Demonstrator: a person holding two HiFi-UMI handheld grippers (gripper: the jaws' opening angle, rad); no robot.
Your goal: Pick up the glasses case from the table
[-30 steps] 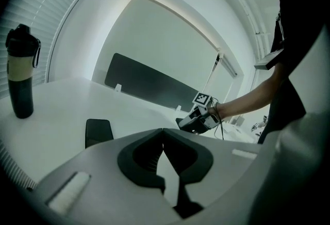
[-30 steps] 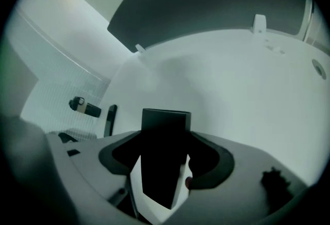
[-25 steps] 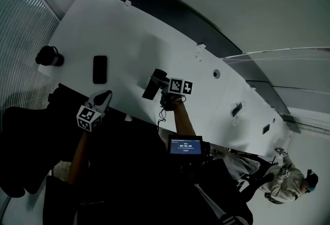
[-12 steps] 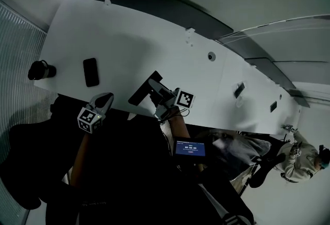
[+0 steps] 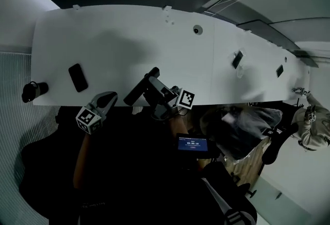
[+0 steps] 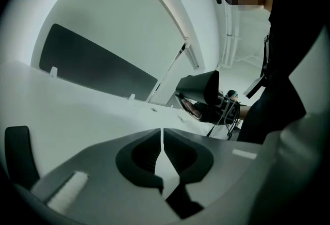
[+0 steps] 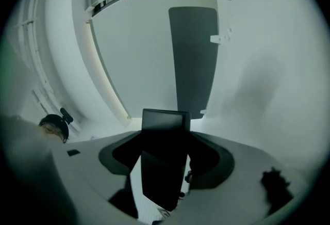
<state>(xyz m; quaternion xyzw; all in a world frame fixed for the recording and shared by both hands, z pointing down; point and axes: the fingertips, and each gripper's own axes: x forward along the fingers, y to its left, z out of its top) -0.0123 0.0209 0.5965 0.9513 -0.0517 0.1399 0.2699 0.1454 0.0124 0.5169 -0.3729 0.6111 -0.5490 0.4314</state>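
Gripping the dark glasses case [image 5: 135,91] between its fingers, the right gripper [image 5: 153,87] holds it at centre frame, above the white tabletop's [image 5: 129,38] near edge. The left gripper [image 5: 105,99], lower left, has closed, empty fingers.

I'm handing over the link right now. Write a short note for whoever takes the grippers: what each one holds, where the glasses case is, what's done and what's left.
Right gripper: shut on the glasses case, with one end of the case sticking out past the jaws.
Left gripper: shut and empty, by the near table edge.
Glasses case: off the white table, in the air over its near edge.
Also on the table: a flat dark slab at the left, untouched.
Done: case gripped and lifted.
Left: probably only to hold the grip steady; the left gripper looks unneeded.
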